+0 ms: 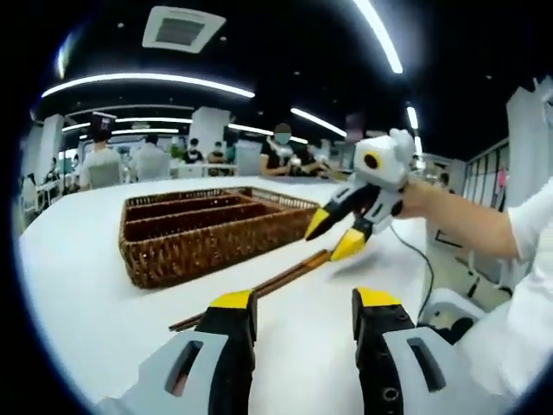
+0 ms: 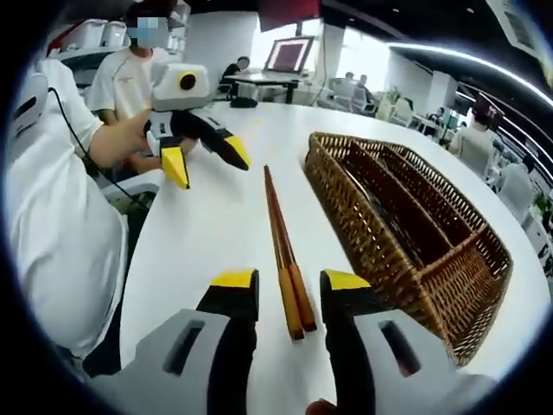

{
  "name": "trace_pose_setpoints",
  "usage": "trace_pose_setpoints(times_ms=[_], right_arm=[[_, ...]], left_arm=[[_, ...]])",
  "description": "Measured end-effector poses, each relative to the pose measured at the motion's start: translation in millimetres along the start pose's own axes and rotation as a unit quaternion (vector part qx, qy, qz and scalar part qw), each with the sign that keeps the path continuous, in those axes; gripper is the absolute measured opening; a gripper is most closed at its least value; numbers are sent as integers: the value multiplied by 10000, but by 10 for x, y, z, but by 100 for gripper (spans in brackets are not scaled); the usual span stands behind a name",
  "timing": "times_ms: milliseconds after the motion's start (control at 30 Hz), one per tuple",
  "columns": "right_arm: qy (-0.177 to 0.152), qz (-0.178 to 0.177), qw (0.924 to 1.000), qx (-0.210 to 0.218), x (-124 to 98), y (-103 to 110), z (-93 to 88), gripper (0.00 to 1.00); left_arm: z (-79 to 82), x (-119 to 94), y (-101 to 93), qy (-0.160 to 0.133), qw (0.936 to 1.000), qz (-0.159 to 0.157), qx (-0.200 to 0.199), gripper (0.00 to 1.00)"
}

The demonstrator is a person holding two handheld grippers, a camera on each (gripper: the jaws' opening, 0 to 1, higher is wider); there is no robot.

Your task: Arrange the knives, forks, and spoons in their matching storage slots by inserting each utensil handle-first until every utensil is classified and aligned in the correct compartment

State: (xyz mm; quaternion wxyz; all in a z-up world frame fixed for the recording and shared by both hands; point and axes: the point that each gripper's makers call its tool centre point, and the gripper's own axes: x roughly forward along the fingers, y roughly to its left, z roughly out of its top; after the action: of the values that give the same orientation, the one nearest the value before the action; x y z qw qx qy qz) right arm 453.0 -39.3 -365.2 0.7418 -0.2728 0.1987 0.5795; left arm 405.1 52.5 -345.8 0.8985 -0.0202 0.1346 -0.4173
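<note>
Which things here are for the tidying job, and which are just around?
For the job:
- wicker tray
- chopsticks
- left gripper
- right gripper

Just around:
- white table
- screen
- people at far tables

One wicker tray [image 2: 406, 233] with three long slots, two chopsticks [image 2: 283, 251], one white table [image 2: 207, 225].

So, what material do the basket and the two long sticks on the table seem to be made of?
The brown divided basket looks like woven wicker or rattan: its walls show a plaited, matte texture. The pair of long reddish-brown sticks, likely chopsticks, look like smooth lacquered wood with lighter orange ends, though coloured plastic is possible.
</note>
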Motion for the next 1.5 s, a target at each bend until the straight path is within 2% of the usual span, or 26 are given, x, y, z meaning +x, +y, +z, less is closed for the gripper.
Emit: trace_pose_setpoints(times_ms=[400,433,600,933,1500], right_arm=[[546,273,9980,-149,120,15,19,23],[666,345,9970,-170,138,35,4,21],[864,465,9949,-249,194,72,-23,17],[1054,608,9922,-269,281,138,2,14],[1314,645,9883,-436,280,164,-11,13]], left_arm=[[-8,-77,-31,-222,9996,6,-181,43],[-10,-78,-32,-222,9996,6,-181,43],[-73,-85,-41,-172,9997,40,-150,42],[-87,-95,-53,-211,9996,19,-187,42],[-111,-97,-47,-210,9995,-2,-226,42]])
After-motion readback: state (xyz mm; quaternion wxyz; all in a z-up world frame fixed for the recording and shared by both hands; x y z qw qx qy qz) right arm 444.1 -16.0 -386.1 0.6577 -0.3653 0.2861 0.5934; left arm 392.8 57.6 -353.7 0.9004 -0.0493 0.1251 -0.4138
